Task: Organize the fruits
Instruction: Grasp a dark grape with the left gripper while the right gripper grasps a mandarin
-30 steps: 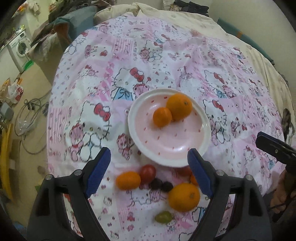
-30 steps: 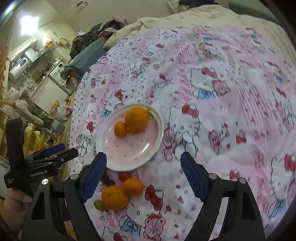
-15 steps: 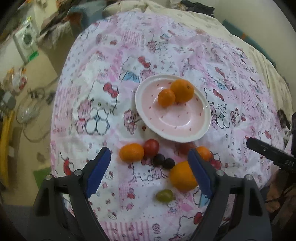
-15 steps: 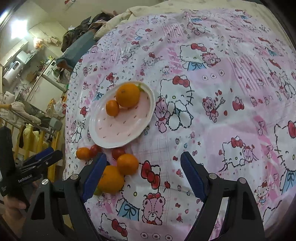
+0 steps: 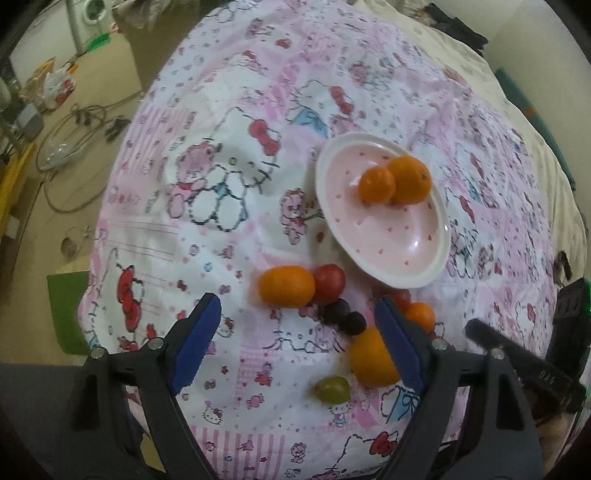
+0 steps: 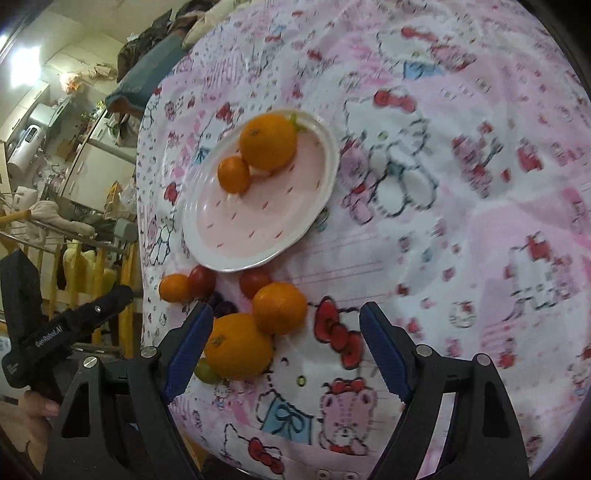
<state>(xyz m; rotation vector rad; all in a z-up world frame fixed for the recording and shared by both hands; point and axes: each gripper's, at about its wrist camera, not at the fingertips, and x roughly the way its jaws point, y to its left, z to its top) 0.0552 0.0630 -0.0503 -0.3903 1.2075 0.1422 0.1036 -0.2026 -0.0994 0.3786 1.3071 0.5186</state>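
Note:
A pink-spotted white plate (image 5: 424, 273) (image 6: 207, 254) lies on the bed and holds two oranges (image 5: 408, 179) (image 6: 267, 144). Loose fruit lies in front of it: a small orange (image 5: 286, 286), a red tomato (image 5: 329, 282), two dark grapes (image 5: 343, 316), a large orange (image 5: 369, 358) (image 6: 238, 347), a green grape (image 5: 332, 388) and a second small orange (image 5: 419, 315) (image 6: 279, 307). My left gripper (image 5: 301, 341) is open and empty above the dark grapes. My right gripper (image 6: 286, 347) is open and empty over the nearer oranges.
The bed has a pink Hello Kitty cover (image 5: 221, 177) (image 6: 443, 184). Its edge drops off at the left, where the floor has cables (image 5: 70, 147) and a washing machine (image 5: 88, 18). A clothes rack (image 6: 55, 258) and a fridge (image 6: 96, 170) stand beyond the bed.
Both grippers have moved closer to the loose fruit in front of the plate. The left view has swung so the plate sits further right. Both stay open and empty.

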